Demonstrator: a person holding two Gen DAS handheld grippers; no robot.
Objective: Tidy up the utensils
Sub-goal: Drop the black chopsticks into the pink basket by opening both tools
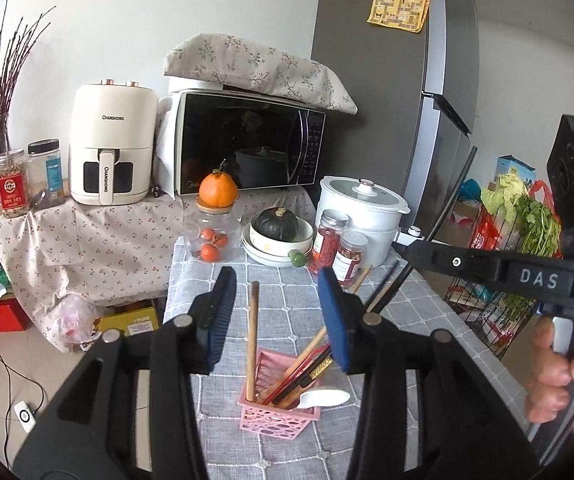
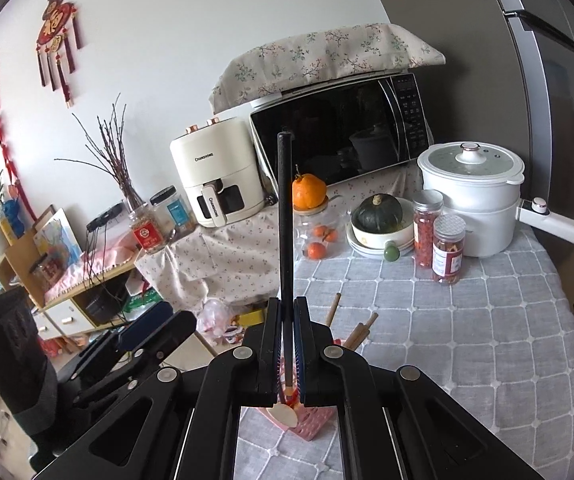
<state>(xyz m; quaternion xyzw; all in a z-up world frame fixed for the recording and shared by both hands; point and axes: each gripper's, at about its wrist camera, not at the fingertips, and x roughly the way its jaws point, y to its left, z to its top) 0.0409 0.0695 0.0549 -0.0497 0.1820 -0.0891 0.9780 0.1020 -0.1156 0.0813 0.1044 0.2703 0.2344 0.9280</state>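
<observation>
A pink perforated basket (image 1: 278,414) stands on the grey checked tablecloth and holds several wooden and red chopsticks and a white spoon (image 1: 323,398). My left gripper (image 1: 277,304) is open and empty, above and just behind the basket. My right gripper (image 2: 287,346) is shut on a black chopstick (image 2: 285,216) that points up and away; its lower tip sits above the basket (image 2: 307,420). In the left wrist view the right gripper (image 1: 413,254) reaches in from the right, the black chopstick (image 1: 449,204) slanting through it.
Behind the basket stand two red-filled jars (image 1: 337,246), a squash in stacked bowls (image 1: 277,236), a glass jar with an orange on top (image 1: 213,224), and a white pot (image 1: 361,210). A microwave (image 1: 247,144) and air fryer (image 1: 111,148) sit further back. A wire rack of greens (image 1: 527,232) is at right.
</observation>
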